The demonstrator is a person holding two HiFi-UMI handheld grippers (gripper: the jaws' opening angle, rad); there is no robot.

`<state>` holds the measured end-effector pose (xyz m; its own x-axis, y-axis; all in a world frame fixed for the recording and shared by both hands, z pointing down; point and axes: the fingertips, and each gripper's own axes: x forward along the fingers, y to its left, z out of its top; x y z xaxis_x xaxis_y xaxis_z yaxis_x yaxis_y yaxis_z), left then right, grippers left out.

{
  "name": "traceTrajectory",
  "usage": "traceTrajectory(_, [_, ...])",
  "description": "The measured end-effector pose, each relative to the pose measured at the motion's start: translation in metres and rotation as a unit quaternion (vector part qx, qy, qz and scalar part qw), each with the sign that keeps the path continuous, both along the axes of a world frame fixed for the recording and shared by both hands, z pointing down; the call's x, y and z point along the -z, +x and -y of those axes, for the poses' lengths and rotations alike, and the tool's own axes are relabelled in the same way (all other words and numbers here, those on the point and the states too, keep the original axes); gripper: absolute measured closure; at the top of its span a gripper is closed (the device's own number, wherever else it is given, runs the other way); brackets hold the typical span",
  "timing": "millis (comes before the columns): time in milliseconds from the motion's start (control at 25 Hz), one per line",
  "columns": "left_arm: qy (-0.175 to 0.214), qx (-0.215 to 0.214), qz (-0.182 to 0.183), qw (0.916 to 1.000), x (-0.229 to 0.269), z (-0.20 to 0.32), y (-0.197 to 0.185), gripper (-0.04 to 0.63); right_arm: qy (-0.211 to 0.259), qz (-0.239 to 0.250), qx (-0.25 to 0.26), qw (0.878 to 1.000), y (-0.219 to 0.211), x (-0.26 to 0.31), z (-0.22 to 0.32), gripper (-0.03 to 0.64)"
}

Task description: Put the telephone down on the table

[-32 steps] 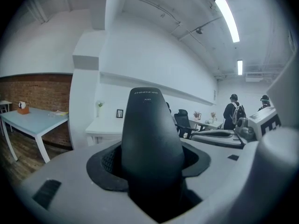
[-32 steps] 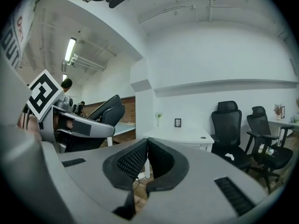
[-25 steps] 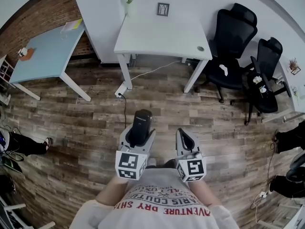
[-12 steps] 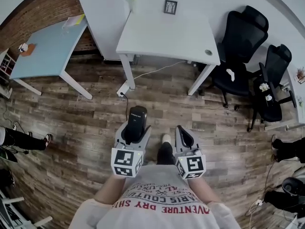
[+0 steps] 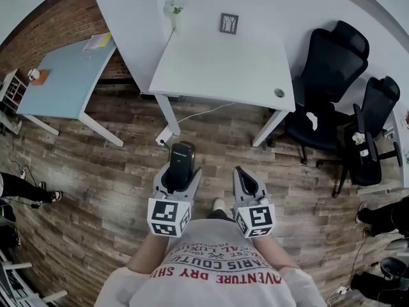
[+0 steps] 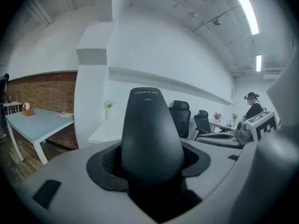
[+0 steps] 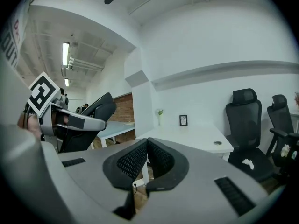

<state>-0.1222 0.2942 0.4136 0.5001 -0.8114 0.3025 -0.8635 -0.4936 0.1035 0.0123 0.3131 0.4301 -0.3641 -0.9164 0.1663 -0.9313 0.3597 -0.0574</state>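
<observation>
A black telephone handset [image 5: 181, 161] stands up between the jaws of my left gripper [image 5: 177, 171], which is shut on it; the left gripper view shows the telephone [image 6: 150, 133] filling the middle, pinched by the dark pads. My right gripper [image 5: 246, 181] is level with it on the right, shut with nothing between its pads [image 7: 146, 160]. Both hang over the wooden floor, short of the white table [image 5: 223, 62] ahead. That white table [image 7: 196, 141] shows straight in front in the right gripper view too.
A small framed picture [image 5: 229, 23] and a little plant [image 5: 173, 7] stand at the white table's far edge by the wall. A light blue table [image 5: 64, 75] is at the left. Two black office chairs [image 5: 329, 82] stand at the right. A power strip [image 5: 163, 135] lies by the table leg.
Both grippers and the person have moved forward toward the white table, which now lies closer. The telephone stays gripped in the left gripper; the right stays shut.
</observation>
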Motion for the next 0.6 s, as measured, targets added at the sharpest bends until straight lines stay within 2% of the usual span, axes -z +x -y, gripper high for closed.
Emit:
traceTrajectory(400, [-0.009, -0.015, 0.001, 0.9999, -0.004, 0.081, 0.073, 0.298, -0.009, -0.001, -0.003, 1.000, 0.075, -0.003, 0.087, 0.592])
traceTrajectory(600, [-0.024, -0.015, 0.007, 0.9996, -0.013, 0.109, 0.081, 0.298, -0.024, 0.003, 0.001, 1.000, 0.086, -0.013, 0.114, 0.592])
